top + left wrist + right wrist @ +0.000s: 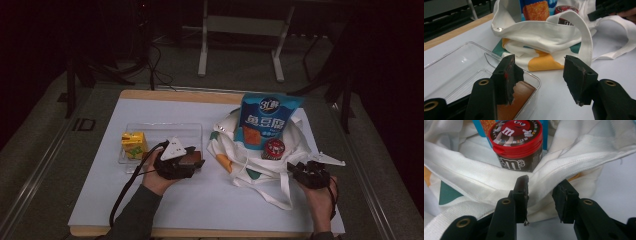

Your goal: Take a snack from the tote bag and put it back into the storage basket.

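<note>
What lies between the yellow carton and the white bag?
In the high view, the left tongs over a brown block lie between yellow carton and white bag.

To my left I see a yellow carton standing upright. Across from it a blue snack bag stands tall, with a red-lidded candy tub just in front of it. A white sheet covers the table, and a metal stand stands on the floor beyond.
</note>
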A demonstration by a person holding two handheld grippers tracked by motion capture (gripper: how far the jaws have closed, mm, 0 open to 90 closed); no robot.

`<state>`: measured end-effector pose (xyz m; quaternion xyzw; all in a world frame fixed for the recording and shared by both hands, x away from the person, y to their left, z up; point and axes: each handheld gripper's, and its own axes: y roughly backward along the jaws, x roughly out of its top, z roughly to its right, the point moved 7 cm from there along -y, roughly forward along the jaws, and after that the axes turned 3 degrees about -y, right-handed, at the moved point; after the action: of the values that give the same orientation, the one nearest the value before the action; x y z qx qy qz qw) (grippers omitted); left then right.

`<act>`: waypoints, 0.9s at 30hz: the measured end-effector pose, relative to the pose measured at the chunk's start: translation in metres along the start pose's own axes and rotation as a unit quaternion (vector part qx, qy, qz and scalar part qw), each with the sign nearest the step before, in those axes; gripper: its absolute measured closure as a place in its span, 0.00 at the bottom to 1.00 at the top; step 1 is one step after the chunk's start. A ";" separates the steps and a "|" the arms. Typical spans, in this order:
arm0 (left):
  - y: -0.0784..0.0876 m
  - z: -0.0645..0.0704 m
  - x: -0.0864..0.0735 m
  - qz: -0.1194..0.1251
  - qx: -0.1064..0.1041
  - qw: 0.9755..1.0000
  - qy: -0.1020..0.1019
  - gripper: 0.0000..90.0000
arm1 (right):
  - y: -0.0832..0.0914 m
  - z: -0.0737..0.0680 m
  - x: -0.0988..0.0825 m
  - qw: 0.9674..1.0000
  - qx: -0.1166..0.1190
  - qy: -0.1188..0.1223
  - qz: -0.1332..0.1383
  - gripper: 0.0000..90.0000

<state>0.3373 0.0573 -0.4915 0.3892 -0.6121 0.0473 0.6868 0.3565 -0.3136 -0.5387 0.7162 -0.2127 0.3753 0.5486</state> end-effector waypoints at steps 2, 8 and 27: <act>0.000 0.002 0.000 0.000 -0.003 1.000 -0.002 0.49 | 0.003 0.001 0.001 1.000 -0.002 0.001 0.002 0.72; -0.001 0.007 -0.002 -0.002 -0.011 1.000 -0.010 0.49 | 0.012 0.004 0.006 1.000 -0.002 0.003 0.011 0.73; -0.014 0.023 -0.019 -0.013 -0.034 0.999 -0.031 0.55 | 0.032 0.006 0.018 0.999 -0.008 0.008 0.035 0.75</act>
<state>0.3217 0.0420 -0.5157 0.3749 -0.6291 0.0051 0.6809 0.3466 -0.3271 -0.5056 0.7008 -0.2361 0.3988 0.5424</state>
